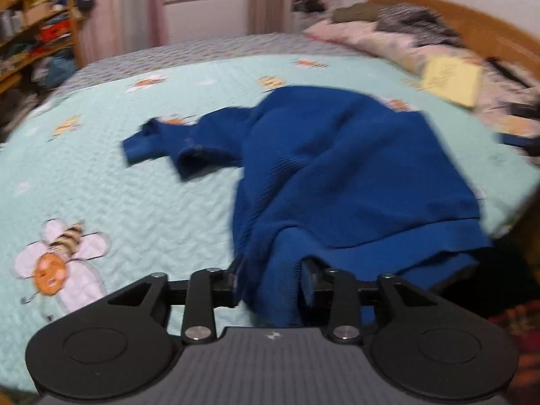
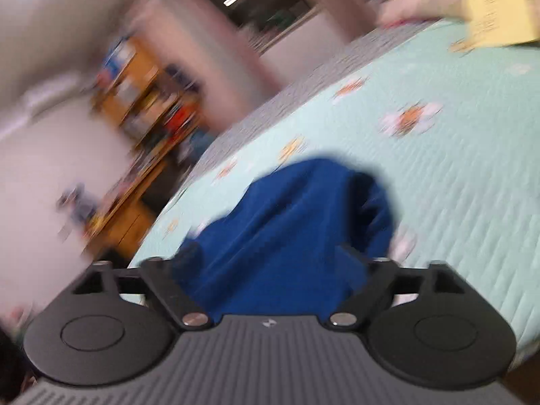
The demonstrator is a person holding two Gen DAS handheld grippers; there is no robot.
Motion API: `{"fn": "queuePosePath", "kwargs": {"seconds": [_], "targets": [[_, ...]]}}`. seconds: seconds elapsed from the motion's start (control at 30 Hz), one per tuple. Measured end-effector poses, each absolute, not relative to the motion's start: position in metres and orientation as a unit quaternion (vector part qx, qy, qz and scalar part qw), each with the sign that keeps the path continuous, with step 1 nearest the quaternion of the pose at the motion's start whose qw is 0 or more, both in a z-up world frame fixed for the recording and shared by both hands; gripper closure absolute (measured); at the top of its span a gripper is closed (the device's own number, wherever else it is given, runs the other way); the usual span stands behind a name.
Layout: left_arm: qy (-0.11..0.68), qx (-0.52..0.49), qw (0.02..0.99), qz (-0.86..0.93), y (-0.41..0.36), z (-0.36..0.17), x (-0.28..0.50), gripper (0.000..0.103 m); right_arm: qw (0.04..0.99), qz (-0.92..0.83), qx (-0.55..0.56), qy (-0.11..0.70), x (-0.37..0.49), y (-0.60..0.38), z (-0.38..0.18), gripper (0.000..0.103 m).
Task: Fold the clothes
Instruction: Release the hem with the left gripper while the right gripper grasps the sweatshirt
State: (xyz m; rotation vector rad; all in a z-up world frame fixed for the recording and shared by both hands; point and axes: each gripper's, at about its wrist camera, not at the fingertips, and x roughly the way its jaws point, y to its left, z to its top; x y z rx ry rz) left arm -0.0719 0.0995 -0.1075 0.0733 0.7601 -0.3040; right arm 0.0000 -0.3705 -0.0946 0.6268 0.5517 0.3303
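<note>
A blue knit sweater (image 1: 337, 175) lies crumpled on the mint quilt, one sleeve (image 1: 158, 141) stretched out to the left. My left gripper (image 1: 271, 280) is at the near edge and shut on a bunched fold of the sweater's hem, which hangs down between its fingers. In the blurred, tilted right wrist view, the sweater (image 2: 297, 222) rises as a hump straight ahead. My right gripper (image 2: 271, 258) has its fingers wide apart with blue fabric filling the gap and covering the tips.
The bed's quilt (image 1: 118, 202) carries bee and flower patches. A yellow book (image 1: 452, 79) and pillows with piled clothes (image 1: 398, 23) sit by the wooden headboard. Cluttered wooden shelves (image 1: 30, 23) stand left of the bed, and the bed's near edge drops off at the right.
</note>
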Motion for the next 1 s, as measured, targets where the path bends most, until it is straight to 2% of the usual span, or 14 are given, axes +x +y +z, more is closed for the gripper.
{"fn": "queuePosePath", "kwargs": {"seconds": [0.03,0.07,0.13,0.33,0.37,0.4,0.43,0.47,0.57,0.8,0.9,1.0], "targets": [[0.366,0.033,0.918,-0.149,0.102,-0.106,-0.074,0.056,0.905,0.135,0.295,0.274,0.016,-0.371,-0.104,0.015],[0.363,0.031,0.919,-0.150,0.104,-0.104,-0.076,0.046,0.909,0.111,0.286,0.282,0.033,-0.371,-0.113,0.015],[0.357,0.026,0.921,-0.152,0.108,-0.101,-0.080,0.035,0.914,0.062,0.269,0.296,0.065,-0.371,-0.131,0.015],[0.348,-0.026,0.928,-0.127,0.136,-0.091,-0.088,0.029,0.913,0.018,0.235,0.332,0.123,-0.351,-0.180,0.016],[0.349,-0.041,0.929,-0.119,0.143,-0.092,-0.085,0.029,0.918,0.017,0.219,0.331,0.124,-0.345,-0.179,0.020],[0.351,-0.053,0.928,-0.111,0.147,-0.092,-0.084,0.029,0.919,0.022,0.212,0.332,0.125,-0.341,-0.176,0.038],[0.354,-0.060,0.927,-0.106,0.150,-0.093,-0.082,0.029,0.917,0.043,0.212,0.335,0.126,-0.335,-0.175,0.074],[0.355,-0.061,0.927,-0.104,0.150,-0.094,-0.079,0.029,0.916,0.054,0.207,0.339,0.125,-0.329,-0.173,0.088],[0.352,-0.052,0.928,-0.115,0.140,-0.092,-0.076,0.028,0.923,0.060,0.181,0.336,0.121,-0.316,-0.169,0.089],[0.334,-0.044,0.932,-0.130,0.129,-0.085,-0.079,0.024,0.879,0.112,0.406,0.225,0.108,-0.362,-0.116,0.093],[0.326,-0.065,0.936,-0.118,0.136,-0.082,-0.081,0.021,0.864,0.125,0.458,0.170,0.099,-0.391,-0.087,0.093],[0.324,-0.077,0.936,-0.113,0.141,-0.083,-0.081,0.020,0.859,0.115,0.466,0.176,0.103,-0.397,-0.086,0.093]]}}
